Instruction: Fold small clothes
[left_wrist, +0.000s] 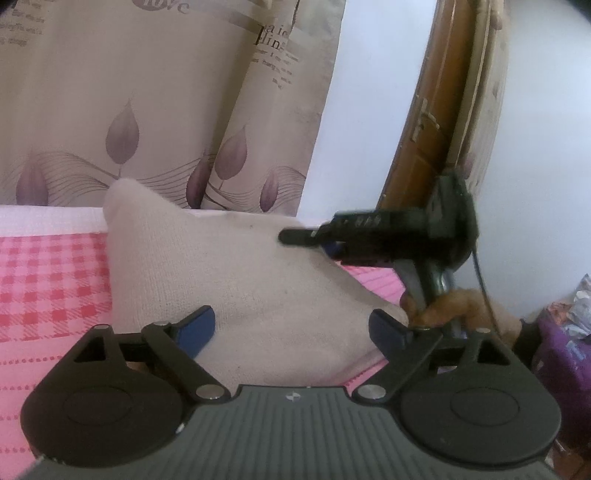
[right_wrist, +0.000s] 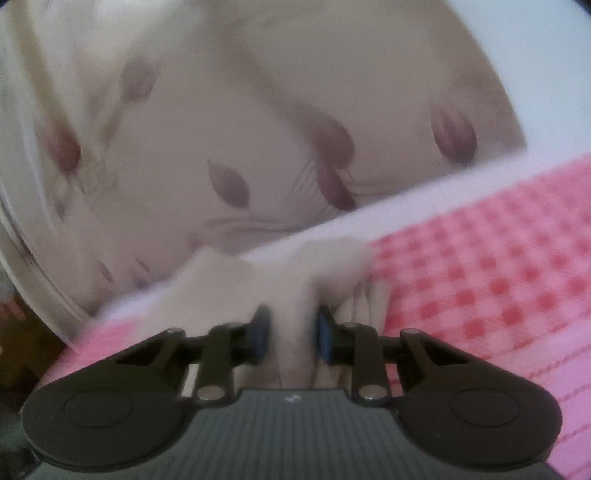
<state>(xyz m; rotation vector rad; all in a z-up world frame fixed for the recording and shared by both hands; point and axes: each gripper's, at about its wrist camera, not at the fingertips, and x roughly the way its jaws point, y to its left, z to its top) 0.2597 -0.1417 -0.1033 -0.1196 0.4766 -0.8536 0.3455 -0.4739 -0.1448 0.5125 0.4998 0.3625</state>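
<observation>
While the beige cloth (left_wrist: 236, 280) lies on the pink checked bed cover (left_wrist: 51, 280), the left claw (left_wrist: 295, 328) stands wide apart with the cloth's near edge between its blue pads, neither pad pressing on it. The right claw (right_wrist: 291, 332) is clamped on a bunched fold of the same cloth, lifting one corner at the cloth's right side, in front of the curtain (left_wrist: 147, 110).
</observation>
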